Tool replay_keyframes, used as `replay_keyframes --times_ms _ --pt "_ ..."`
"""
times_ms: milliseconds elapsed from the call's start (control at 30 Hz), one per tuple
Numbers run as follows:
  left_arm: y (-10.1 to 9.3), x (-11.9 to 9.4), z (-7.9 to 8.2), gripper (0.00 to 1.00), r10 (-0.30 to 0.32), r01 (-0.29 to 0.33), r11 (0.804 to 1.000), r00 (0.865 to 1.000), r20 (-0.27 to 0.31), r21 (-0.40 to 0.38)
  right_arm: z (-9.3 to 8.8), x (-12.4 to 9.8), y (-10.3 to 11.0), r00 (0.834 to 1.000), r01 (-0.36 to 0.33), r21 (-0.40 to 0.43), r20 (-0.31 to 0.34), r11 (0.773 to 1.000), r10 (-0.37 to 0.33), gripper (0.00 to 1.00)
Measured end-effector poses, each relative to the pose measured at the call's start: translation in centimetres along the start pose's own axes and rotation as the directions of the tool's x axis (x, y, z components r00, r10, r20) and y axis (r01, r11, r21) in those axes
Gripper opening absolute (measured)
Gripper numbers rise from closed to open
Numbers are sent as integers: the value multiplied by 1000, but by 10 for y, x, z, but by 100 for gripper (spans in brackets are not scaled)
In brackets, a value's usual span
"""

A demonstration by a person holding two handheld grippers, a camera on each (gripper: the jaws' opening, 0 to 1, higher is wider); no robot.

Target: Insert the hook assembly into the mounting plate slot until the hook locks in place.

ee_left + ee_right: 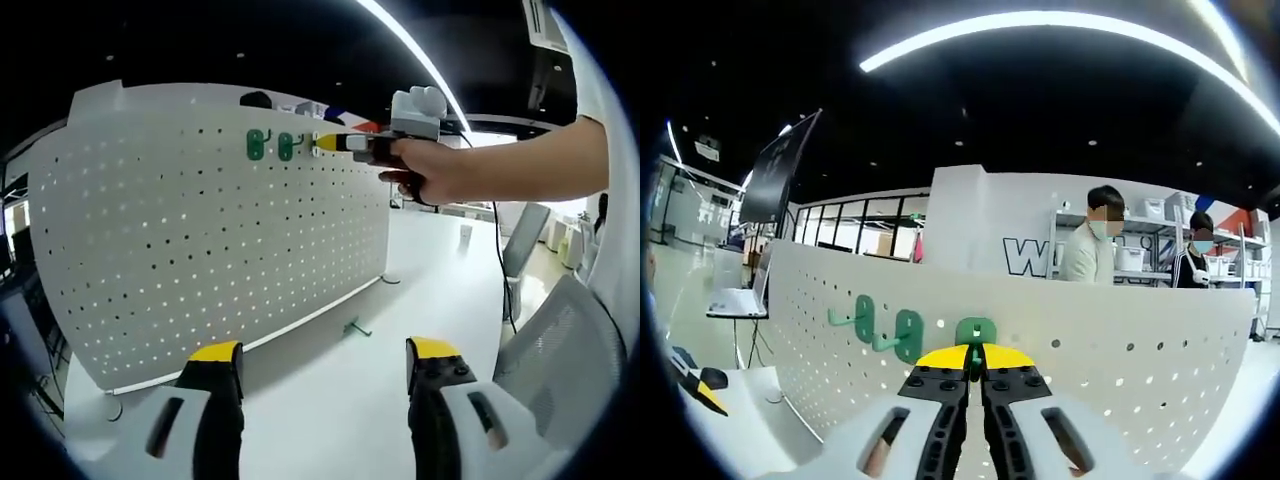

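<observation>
While pegboard (200, 230) stands upright, right gripper (976, 362) pinches green hook (976, 333) — against it.

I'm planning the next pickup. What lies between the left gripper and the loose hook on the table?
Bare table between left gripper and loose hook, seen in left gripper view.

Left gripper (325, 365): white body, black fingers (218, 400) with yellow tips, dark slots. Right gripper (975, 365): same colours, black screws. Bare hand (440, 170), black cable (497, 235) trailing.
</observation>
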State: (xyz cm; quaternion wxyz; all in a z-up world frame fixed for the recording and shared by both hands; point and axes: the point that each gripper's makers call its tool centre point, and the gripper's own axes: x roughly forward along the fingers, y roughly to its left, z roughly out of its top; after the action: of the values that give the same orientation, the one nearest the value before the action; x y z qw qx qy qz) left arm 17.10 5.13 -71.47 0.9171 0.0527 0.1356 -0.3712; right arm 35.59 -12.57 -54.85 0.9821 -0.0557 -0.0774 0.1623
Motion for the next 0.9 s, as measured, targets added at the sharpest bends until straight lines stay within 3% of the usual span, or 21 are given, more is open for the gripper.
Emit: replay_keyframes --times_ms 500,667,900 --pt "4 -4 -4 66 15 -15 1000 1000 -11 -5 -3 4 1 1000 25 2 -5 1000 -25 1" --pt "4 -5 -5 66 18 -18 1000 1000 -10 -9 -3 5 3 997 70 -65 -28 995 -72 1" --pt "3 -6 -7 65 18 -18 1000 1000 -9 -21 -4 6 2 990 138 -64 -33 988 -140 1"
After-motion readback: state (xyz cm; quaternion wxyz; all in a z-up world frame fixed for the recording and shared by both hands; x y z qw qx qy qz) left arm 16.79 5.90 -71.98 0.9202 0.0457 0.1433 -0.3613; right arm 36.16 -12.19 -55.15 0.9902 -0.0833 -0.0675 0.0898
